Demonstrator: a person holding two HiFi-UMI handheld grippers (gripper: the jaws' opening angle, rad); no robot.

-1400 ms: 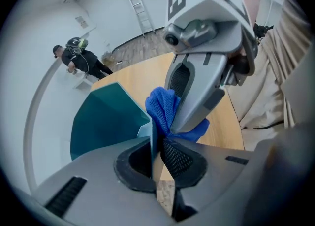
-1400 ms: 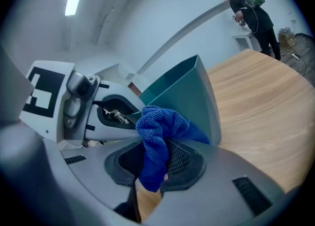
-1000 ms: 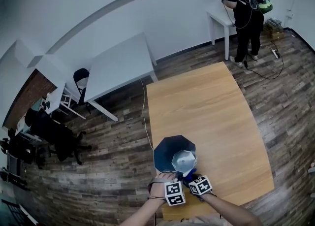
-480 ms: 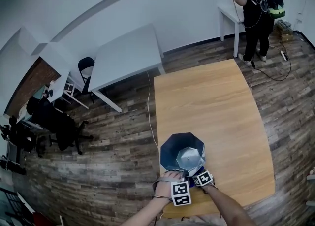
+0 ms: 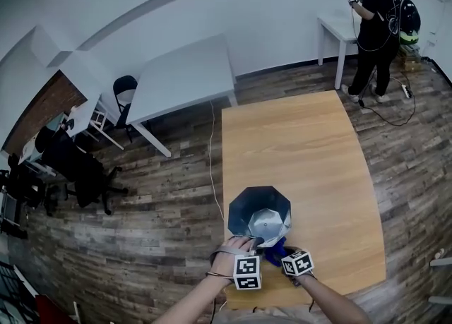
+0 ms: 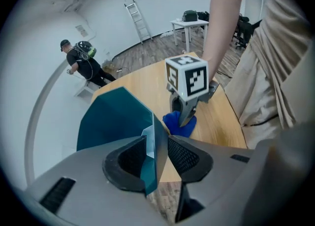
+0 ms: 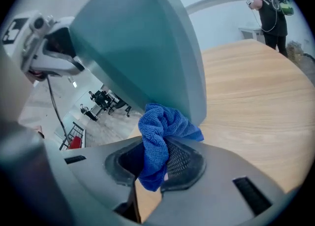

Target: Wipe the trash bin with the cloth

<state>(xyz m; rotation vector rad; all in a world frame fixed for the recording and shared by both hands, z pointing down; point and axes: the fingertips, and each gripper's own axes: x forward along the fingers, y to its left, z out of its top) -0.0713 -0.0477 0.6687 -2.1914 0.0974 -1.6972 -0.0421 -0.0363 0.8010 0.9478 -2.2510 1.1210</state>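
Teal plastic trash bin (image 5: 259,210): sits on wooden table (image 5: 304,139) by near edge; looks light, stiff, slick; wants steadying at rim. Left gripper (image 6: 156,153): straddles rim, jaws just opening, wall loose between pads (image 6: 182,156). Right gripper (image 7: 155,163): pinches soft blue cloth (image 7: 162,126) against bin's side. Only from head view: silvery interior; only from gripper views: jaw gaps.

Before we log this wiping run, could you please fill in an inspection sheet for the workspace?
Surface: wooden table, holding only the job's things.
Job's things: bin at the table's near end; blue cloth beside its base.
Clutter: nothing seen.
Grippers: left gripper jaws just opened, bin wall between them; right gripper shut on cloth.
Cables: floor cable along the table's edge.
Surroundings: person at the far wall, white table, chairs.
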